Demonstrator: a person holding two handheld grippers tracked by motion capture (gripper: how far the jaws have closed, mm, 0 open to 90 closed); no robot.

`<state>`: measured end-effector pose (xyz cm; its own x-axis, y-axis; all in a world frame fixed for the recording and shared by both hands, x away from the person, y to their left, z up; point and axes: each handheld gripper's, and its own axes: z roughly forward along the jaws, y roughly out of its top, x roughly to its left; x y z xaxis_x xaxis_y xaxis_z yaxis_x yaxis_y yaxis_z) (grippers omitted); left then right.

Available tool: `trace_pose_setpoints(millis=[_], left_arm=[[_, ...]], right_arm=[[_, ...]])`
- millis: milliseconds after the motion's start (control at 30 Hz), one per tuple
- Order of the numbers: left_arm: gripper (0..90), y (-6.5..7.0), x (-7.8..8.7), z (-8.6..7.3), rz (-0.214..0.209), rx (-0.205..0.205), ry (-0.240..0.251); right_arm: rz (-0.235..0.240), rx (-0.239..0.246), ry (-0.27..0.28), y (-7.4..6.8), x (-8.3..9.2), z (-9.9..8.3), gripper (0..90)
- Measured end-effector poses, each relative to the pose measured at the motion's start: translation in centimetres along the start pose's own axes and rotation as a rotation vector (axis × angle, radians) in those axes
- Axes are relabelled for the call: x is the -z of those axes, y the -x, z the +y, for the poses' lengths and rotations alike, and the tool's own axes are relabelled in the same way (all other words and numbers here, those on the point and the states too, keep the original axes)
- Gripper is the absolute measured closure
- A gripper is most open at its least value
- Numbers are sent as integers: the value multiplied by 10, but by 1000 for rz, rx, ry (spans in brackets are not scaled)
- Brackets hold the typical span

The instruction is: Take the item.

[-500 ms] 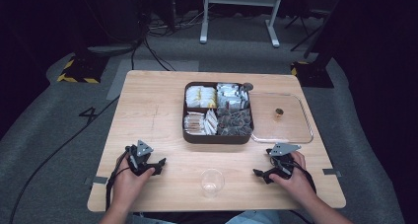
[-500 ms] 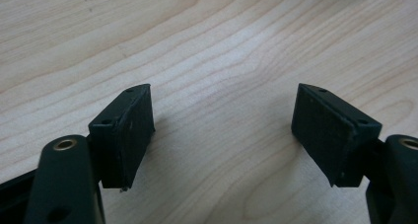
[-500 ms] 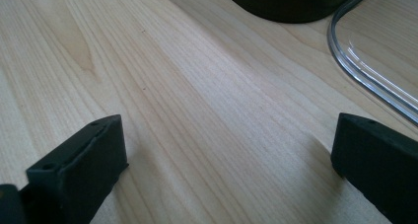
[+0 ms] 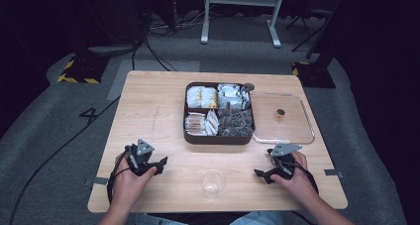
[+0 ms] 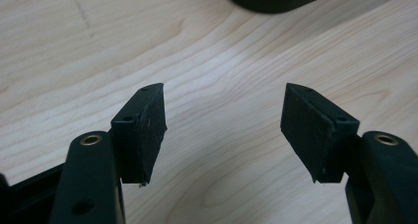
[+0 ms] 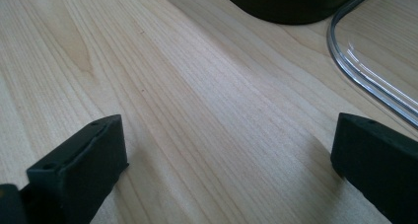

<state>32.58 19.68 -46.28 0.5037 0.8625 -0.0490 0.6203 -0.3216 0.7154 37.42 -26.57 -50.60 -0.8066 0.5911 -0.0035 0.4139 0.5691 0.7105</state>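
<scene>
High view: both hands rest on the table (image 4: 148,106), left gripper (image 4: 157,164) and right gripper (image 4: 262,174) each spread wide with nothing between the jaws; a clear cup (image 4: 213,182) stands between them, the box (image 4: 219,138) of packets beyond

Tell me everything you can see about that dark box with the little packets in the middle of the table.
The dark box is a dark brown, rounded-corner tray, seemingly plastic, lying flat and open on the wooden table. Dividers split it into four compartments: yellow packets back left, silvery ones back right, pale sticks and white sachets front left, dark packets front right. A clear lid with a small knob lies flat beside it on the right, its edge meeting the box's front right corner. Neither gripper touches it.
</scene>
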Motion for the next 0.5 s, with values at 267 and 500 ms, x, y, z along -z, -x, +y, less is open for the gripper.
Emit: trace_pose_setpoints(millis=[267, 500], left_arm=[[375, 13, 3, 29, -37, -23, 21], [375, 20, 0, 63, -75, -72, 11]], right_arm=[[7, 6, 0, 0, 0, 0, 5], [3, 1, 1, 0, 0, 0, 5]])
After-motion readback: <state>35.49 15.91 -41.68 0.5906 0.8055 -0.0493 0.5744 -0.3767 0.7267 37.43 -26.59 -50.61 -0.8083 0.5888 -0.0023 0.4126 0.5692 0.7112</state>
